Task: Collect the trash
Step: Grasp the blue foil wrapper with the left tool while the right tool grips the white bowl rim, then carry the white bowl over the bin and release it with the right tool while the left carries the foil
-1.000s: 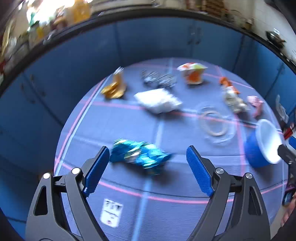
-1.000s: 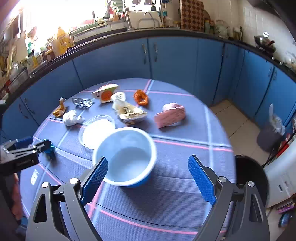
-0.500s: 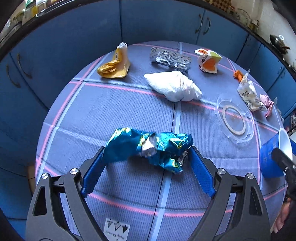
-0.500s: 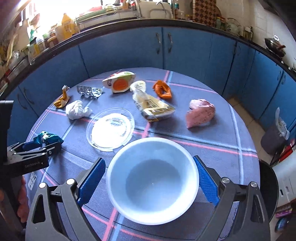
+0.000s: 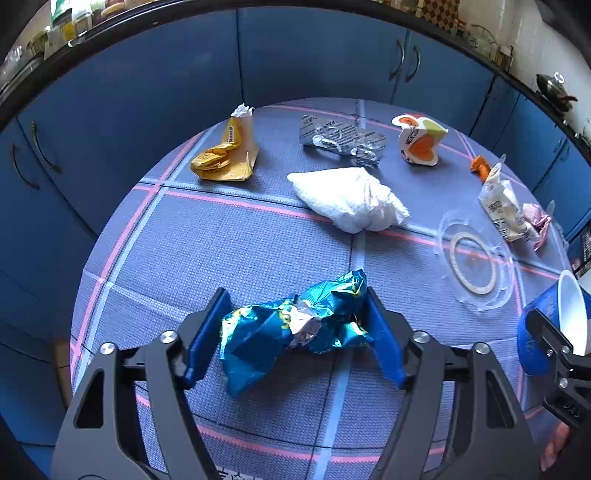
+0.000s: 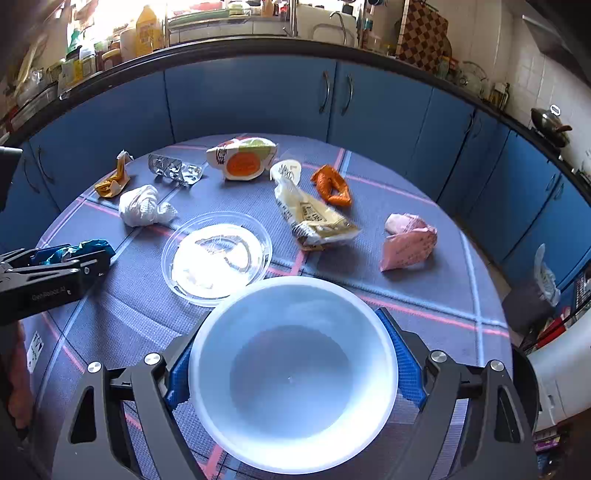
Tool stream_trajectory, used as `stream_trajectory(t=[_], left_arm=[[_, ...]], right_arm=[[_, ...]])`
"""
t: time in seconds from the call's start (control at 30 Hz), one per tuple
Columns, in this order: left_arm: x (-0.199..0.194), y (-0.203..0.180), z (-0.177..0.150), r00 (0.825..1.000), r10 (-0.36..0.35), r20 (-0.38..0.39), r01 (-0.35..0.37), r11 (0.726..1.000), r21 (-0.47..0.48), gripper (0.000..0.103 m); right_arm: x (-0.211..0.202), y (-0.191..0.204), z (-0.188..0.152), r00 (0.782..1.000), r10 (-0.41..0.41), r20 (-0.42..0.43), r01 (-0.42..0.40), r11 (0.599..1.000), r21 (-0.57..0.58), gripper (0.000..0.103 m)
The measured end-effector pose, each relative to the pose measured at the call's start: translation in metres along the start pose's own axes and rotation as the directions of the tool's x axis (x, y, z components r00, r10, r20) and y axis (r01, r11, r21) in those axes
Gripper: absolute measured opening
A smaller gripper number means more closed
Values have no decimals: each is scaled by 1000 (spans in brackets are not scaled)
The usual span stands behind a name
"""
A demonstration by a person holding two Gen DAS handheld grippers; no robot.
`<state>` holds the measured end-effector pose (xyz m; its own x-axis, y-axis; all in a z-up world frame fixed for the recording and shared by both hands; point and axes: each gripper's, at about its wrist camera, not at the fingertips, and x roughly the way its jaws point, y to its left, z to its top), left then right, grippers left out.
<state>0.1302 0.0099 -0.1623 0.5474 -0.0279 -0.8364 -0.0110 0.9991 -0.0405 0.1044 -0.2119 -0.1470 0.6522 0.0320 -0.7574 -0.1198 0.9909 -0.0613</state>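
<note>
Left gripper (image 5: 295,332): black frame, blue ribbed pads, silver screws.

Both wrist cameras look steeply down, close over the table (image 5: 258,236). They share it from neighbouring sides; each sees the other gripper

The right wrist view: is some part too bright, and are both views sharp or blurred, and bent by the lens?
Right wrist view: the window area above the counter is blown out to white, while the bowl and table read clearly. Left wrist view: even light, no glare, the blue foil wrapper is sharp. Both views: no motion blur; the fisheye bends the cabinets into an arc.
</note>
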Motion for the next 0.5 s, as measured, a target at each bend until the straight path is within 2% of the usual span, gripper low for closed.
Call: stream_trajectory(t=[0.23,0.5], left_arm=[[-18,-14,3,999,-29,33,29,1000,11,66],[-48,-48,-3,993,-89,77,81,992,95,66]], right_arm=[[-19,-3,1,999,1,40,-1,1000,-7,82],[-41,-26,-3,997,-28,67,27,999,26,82]])
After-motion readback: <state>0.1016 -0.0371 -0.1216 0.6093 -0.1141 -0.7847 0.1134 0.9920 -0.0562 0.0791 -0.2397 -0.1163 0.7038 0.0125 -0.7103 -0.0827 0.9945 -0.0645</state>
